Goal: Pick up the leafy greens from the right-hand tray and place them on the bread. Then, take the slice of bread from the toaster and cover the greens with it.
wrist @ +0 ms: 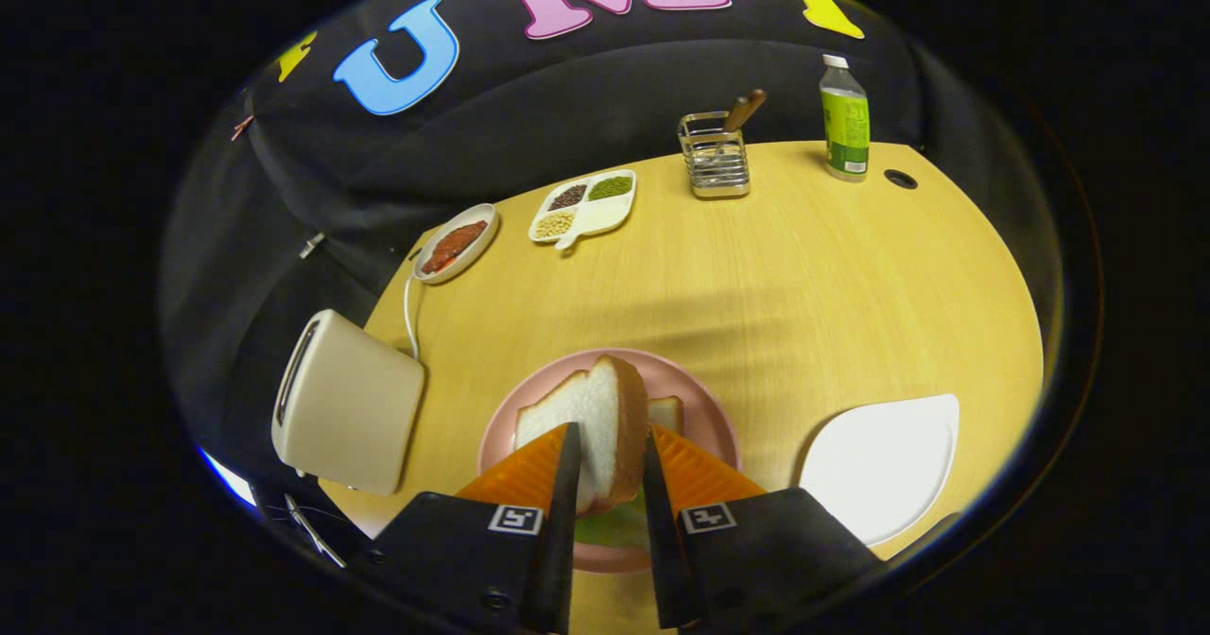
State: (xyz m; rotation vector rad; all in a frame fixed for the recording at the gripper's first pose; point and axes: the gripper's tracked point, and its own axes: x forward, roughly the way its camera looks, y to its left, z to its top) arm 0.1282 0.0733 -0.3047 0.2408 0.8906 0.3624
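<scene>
My gripper (610, 437) is shut on a slice of white bread (591, 427), which stands on edge between the two orange fingers (529, 470). It hangs over a pink plate (704, 408). Another slice of bread (666, 413) lies on that plate just beyond the right finger. Leafy greens (614, 526) show under the held slice, between the fingers. The cream toaster (345, 403) stands to the left of the plate. A white tray (884, 465) lies to the right of the plate and holds nothing.
At the back of the wooden table (803, 285) stand an oval dish of red stuff (456, 243), a divided dish of seeds and beans (581, 206), a wire holder with a wooden-handled tool (716, 155) and a green-labelled bottle (844, 125). The toaster's cord (408, 309) runs backward.
</scene>
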